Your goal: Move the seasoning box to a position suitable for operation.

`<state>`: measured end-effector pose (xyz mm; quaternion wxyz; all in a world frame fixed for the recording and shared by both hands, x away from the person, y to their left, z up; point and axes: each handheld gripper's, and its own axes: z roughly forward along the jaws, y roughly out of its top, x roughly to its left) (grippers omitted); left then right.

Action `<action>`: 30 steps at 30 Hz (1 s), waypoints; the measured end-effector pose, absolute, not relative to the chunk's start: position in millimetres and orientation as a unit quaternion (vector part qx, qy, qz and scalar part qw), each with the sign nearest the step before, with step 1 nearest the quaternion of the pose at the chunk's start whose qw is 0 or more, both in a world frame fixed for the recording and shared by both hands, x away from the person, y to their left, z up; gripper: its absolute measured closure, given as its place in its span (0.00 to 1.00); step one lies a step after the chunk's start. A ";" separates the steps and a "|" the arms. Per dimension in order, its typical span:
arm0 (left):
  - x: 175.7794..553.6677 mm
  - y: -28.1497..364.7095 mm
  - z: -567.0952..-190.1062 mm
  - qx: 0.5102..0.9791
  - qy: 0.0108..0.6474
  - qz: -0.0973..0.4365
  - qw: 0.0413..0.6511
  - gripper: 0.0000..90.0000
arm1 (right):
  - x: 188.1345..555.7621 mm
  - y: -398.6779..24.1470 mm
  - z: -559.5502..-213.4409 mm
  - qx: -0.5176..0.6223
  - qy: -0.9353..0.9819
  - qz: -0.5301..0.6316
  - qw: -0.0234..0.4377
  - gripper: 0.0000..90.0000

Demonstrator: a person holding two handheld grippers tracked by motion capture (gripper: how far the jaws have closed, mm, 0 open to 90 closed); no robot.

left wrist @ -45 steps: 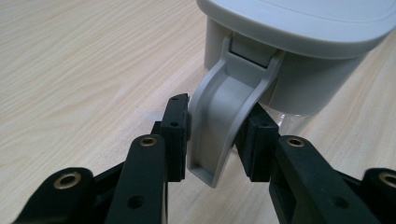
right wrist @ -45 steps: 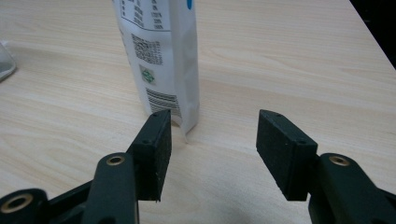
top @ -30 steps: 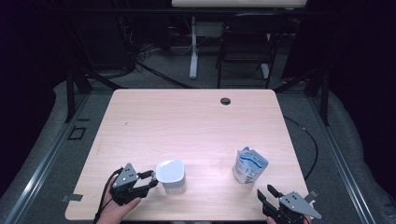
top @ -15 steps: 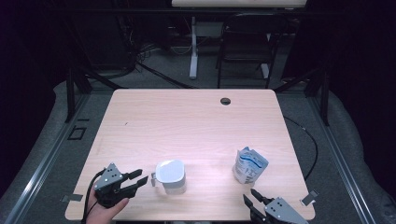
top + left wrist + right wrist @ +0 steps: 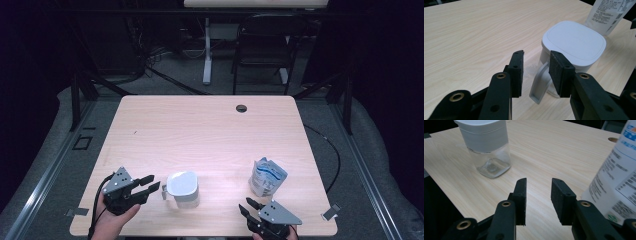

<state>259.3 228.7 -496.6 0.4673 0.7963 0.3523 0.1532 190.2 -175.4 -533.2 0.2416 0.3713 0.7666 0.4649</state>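
My left claw [image 5: 149,183] hovers at the near left of the pale wooden surface [image 5: 200,130], jaws spread but just narrowing, nothing pinched. The clear square jug with a white lid and side handle [image 5: 182,189] stands at its three o'clock, handle [image 5: 539,83] close ahead of the pads, untouched. My right claw [image 5: 248,208] is at the near edge, jaws apart and just closing on air. The white-and-blue printed pouch [image 5: 267,176] stands upright at its one o'clock, near.
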 end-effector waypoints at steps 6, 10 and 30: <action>261.5 227.2 -489.7 0.797 0.349 0.154 0.469 0.71 | 202.8 -163.3 -535.0 0.363 0.772 0.468 0.232 0.74; 262.2 223.8 -487.3 0.796 0.346 0.158 0.471 0.70 | 210.0 -157.8 -536.7 0.362 0.772 0.470 0.228 0.73; 269.1 203.8 -479.7 0.808 0.330 0.157 0.462 0.70 | 229.4 -141.6 -536.3 0.352 0.777 0.472 0.223 0.69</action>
